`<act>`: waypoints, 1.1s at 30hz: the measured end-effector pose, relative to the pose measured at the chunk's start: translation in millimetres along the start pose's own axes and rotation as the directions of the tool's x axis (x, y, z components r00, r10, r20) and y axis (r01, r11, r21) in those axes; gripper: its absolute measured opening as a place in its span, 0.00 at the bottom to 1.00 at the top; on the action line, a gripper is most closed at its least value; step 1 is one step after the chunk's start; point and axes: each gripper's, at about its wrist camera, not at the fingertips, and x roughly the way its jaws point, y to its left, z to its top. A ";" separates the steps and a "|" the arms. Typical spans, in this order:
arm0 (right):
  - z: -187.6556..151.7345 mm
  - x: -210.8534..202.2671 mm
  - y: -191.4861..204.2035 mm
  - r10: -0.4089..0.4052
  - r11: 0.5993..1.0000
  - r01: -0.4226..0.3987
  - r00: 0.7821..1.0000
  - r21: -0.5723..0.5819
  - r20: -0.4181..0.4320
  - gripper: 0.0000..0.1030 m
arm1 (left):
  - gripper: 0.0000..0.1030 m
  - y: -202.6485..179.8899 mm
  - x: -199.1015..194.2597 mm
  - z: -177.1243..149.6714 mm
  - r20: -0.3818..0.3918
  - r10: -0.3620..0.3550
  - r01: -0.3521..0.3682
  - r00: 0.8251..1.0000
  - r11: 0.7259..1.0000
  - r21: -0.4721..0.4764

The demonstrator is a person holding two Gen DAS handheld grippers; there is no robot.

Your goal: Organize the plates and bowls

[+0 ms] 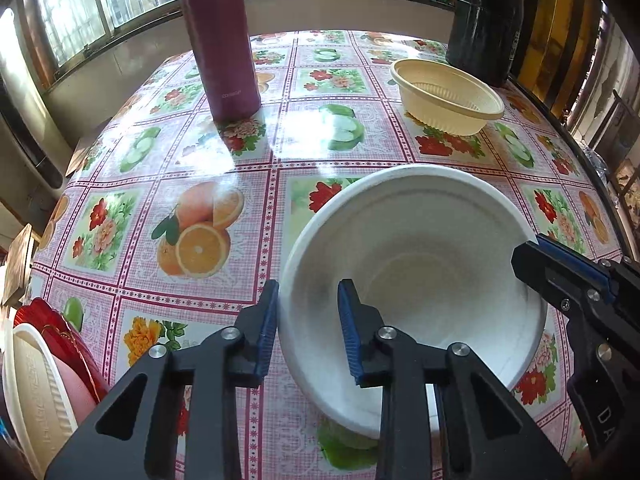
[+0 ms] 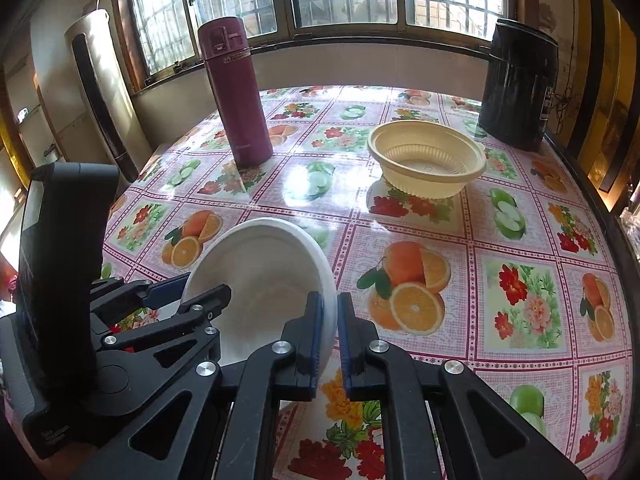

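A white bowl (image 1: 420,248) (image 2: 264,276) is held tilted above the flowered tablecloth (image 1: 200,168). My left gripper (image 1: 308,324) straddles its left rim, one finger outside and one inside, with a gap to the wall on the inner side. My right gripper (image 2: 330,328) is shut on the bowl's right rim; it also shows in the left wrist view (image 1: 560,276). The left gripper shows in the right wrist view (image 2: 192,296). A cream ribbed bowl (image 1: 446,96) (image 2: 426,158) stands at the far right. A red plate (image 1: 60,336) and a cream bowl (image 1: 36,392) lie at the near left edge.
A tall maroon flask (image 1: 224,40) (image 2: 236,96) stands at the far left of the table. A black cylindrical container (image 1: 484,24) (image 2: 518,84) stands at the far right corner. Windows run behind the table. The table's right edge (image 2: 612,220) drops off.
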 end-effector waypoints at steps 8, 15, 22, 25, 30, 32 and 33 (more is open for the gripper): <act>-2.9 -6.4 13.2 -0.026 0.999 0.027 0.999 -0.030 0.032 0.07 | 0.21 7.9 -6.5 -6.4 0.007 0.007 -0.007 1.000 1.000 -0.002; -4.8 -13.1 21.1 -0.049 0.997 0.053 0.997 -0.057 0.065 0.08 | 0.21 10.4 -13.4 -6.6 0.026 0.007 -0.006 1.000 1.000 -0.005; -4.9 -21.6 24.7 -0.062 0.995 0.069 0.993 -0.069 0.099 0.08 | 0.21 11.0 -20.8 -6.1 0.047 0.008 -0.007 0.999 1.000 -0.008; -4.4 -24.3 25.4 -0.063 0.995 0.071 0.992 -0.070 0.110 0.08 | 0.21 11.9 -23.2 -5.6 0.054 0.008 -0.008 0.999 1.000 -0.008; -4.6 -30.6 27.3 -0.063 0.995 0.073 0.989 -0.068 0.134 0.08 | 0.21 12.9 -29.3 -6.2 0.064 0.007 -0.007 0.998 1.000 -0.006; -3.4 -34.6 27.9 -0.058 0.996 0.069 0.987 -0.065 0.150 0.08 | 0.21 14.9 -34.6 -6.1 0.073 0.005 -0.005 0.997 1.000 -0.009; -2.1 -37.4 28.2 -0.053 0.996 0.063 0.986 -0.060 0.159 0.08 | 0.21 16.5 -38.6 -5.8 0.079 0.005 -0.004 0.997 1.000 -0.010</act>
